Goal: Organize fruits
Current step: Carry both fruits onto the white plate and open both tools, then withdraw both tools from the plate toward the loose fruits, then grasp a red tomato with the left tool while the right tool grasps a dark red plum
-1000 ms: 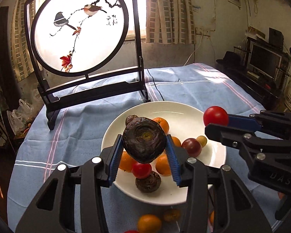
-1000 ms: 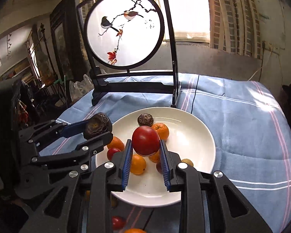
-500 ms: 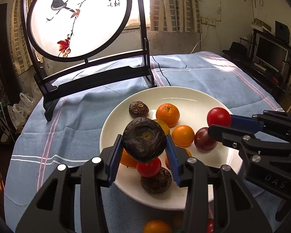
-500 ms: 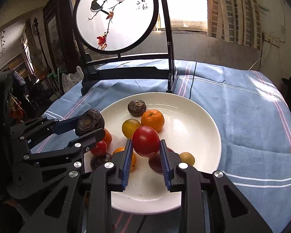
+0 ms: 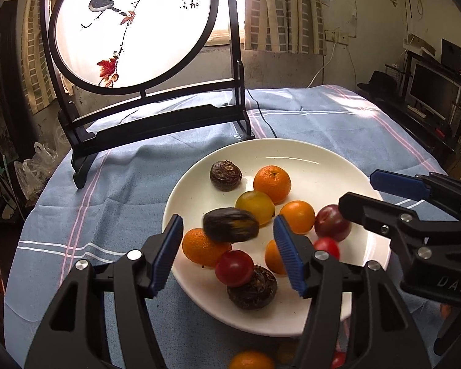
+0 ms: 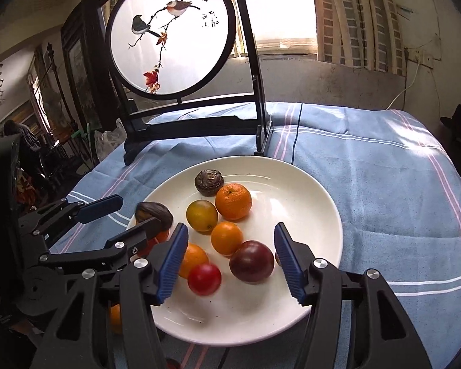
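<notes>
**Both claws spread over the plate, fruit loose**

Hard to read: dark wrinkled fruit (image 5: 230,225) between the left claw (image 5: 227,253) pads is motion-blurred, touching neither pad; can't tell if it's airborne or resting on the pile. In the right view the same fruit (image 6: 153,212) sits at the plate's left edge, partly hidden behind the left claw's finger. Small red fruit (image 6: 204,278) is also blurred, in front of the right claw (image 6: 230,261), on the plate, not gripped. Fruit below the plate's near rim is cut off by the claw bodies: an orange one (image 5: 250,360) on the cloth, others only slivers.

Left claw: spread wide. Right claw: spread wide, nothing pinched.

White plate (image 6: 307,190) on the blue striped tablecloth (image 6: 384,169) covering the table holds oranges, a yellow fruit (image 6: 201,215), a dark red plum (image 6: 251,261) and another brown wrinkled fruit (image 6: 209,182) at the far side. Round bird-painting screen (image 6: 169,33) stands behind the plate.
</notes>
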The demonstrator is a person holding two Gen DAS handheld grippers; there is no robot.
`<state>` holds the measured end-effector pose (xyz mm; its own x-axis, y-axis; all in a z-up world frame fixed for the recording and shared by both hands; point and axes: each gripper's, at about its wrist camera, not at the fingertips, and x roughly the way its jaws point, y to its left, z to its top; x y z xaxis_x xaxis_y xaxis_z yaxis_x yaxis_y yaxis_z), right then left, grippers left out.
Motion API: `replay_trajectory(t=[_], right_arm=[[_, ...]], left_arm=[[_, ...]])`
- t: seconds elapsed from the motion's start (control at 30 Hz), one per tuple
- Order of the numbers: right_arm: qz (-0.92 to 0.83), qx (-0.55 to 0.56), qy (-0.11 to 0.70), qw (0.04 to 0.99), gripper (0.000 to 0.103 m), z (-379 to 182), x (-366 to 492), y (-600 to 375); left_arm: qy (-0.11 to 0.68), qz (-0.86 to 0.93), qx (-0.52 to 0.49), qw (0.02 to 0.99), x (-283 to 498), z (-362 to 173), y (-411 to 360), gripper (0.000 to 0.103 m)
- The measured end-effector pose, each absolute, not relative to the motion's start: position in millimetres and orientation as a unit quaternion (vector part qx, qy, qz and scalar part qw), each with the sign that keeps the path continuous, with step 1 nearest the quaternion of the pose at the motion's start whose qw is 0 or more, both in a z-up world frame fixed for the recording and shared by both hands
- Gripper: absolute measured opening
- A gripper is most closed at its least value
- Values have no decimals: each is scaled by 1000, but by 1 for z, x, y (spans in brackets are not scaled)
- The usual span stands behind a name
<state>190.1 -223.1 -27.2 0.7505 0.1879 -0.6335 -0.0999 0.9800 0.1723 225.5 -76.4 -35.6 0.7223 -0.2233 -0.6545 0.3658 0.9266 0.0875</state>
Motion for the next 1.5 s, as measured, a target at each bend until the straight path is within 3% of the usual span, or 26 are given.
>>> replay_trajectory(t=[0.37, 0.43, 0.53, 0.9, 1.17, 1.23, 1.27, 1.37, 1.47, 1.5], right_arm=[[101, 58, 315, 942, 60, 0, 171, -214], [110, 53, 298, 947, 68, 12, 157, -211], [117, 27, 295, 948, 71, 19, 135, -207], [122, -50, 400, 907, 71, -40, 42, -203], [136, -48, 464, 874, 71, -82, 32, -188], [141, -48, 474, 868, 58, -88, 34, -186], [145, -53, 479, 864, 42, -90, 35, -185], [150, -55, 477, 864, 37, -89, 31, -184], [149, -54, 478, 864, 37, -87, 29, -189], [148, -53, 479, 864, 37, -86, 28, -190]], left_arm=[[303, -170, 82, 934, 212, -2, -56, 61], [286, -179, 70, 939, 202, 13, -42, 73], [278, -180, 84, 940, 183, 19, -28, 76], [356, -235, 172, 888, 116, -55, 3, 77], [399, -253, 182, 863, 118, -86, 5, 77], [407, -249, 179, 861, 125, -90, 5, 77], [408, -249, 178, 860, 127, -91, 4, 77], [411, -256, 182, 856, 132, -94, -2, 77], [422, -265, 188, 846, 136, -101, -8, 55], [429, -268, 186, 843, 138, -103, -10, 40]])
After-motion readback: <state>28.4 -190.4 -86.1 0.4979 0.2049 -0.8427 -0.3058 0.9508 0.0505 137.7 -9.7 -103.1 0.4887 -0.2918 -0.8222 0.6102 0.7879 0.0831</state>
